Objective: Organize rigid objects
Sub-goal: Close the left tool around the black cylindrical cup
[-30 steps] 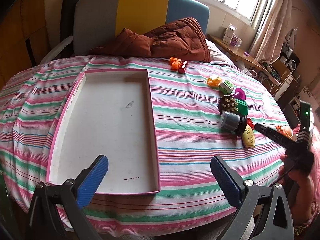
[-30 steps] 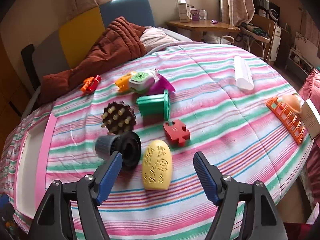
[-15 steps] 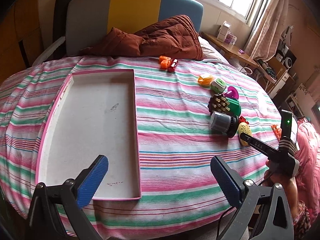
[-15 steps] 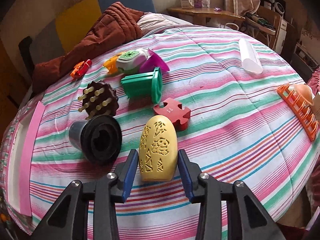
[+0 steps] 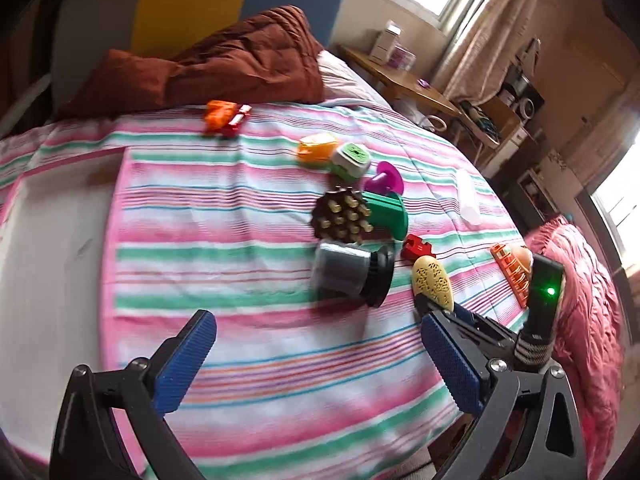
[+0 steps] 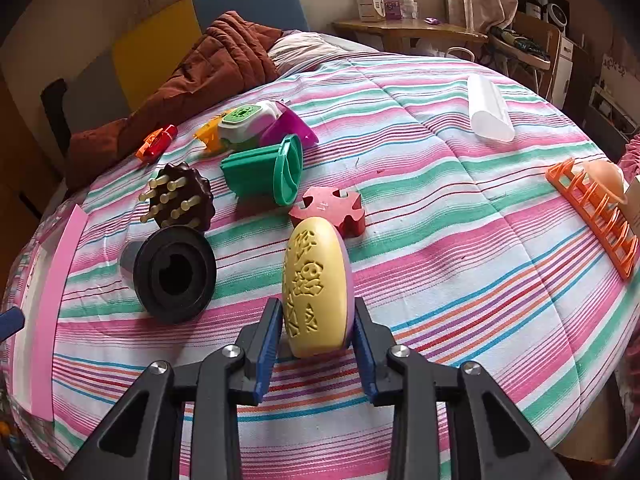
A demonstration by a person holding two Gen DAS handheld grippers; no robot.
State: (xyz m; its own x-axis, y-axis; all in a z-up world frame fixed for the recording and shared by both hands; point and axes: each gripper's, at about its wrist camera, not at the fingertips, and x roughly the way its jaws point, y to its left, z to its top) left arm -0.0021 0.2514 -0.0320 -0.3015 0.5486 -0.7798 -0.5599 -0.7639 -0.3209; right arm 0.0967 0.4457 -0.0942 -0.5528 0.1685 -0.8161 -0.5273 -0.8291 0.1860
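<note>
Yellow oval toy (image 6: 316,284): patterned face, lilac backing; stands on edge at the near middle of the striped bedspread (image 6: 460,240), just in front of the red puzzle piece (image 6: 328,210). Pinched at its near end between the blue pads of the right gripper (image 6: 316,334), whose jaws have just been closing on it.

Left gripper (image 5: 316,360): jaws spread wide, nothing between them; hangs over the near bedspread, aimed toward the toy cluster.

Neighbours, left of the toy and farther back: black funnel-shaped cup (image 6: 172,272) on its side; brown disc with pegs (image 6: 180,200); green cup (image 6: 264,174) on its side; magenta cup (image 6: 286,126); white-and-green block (image 6: 248,120); orange-and-red toy (image 6: 156,144). Far right: white tube (image 6: 488,110). Right edge: orange rack (image 6: 592,208).

Risk, as judged: the grip sits low on a rounded, tapering end, so the toy may pivot or squirt out on lifting. It also appears close enough to the puzzle piece to nudge it. The soft bedding gives little support if the toy is dropped on edge.

Containers: pink-rimmed tray (image 5: 44,264) at the far left; the white floor in view holds nothing. Orange rack: a peach dome-shaped piece (image 6: 604,174) rests on it.
</note>
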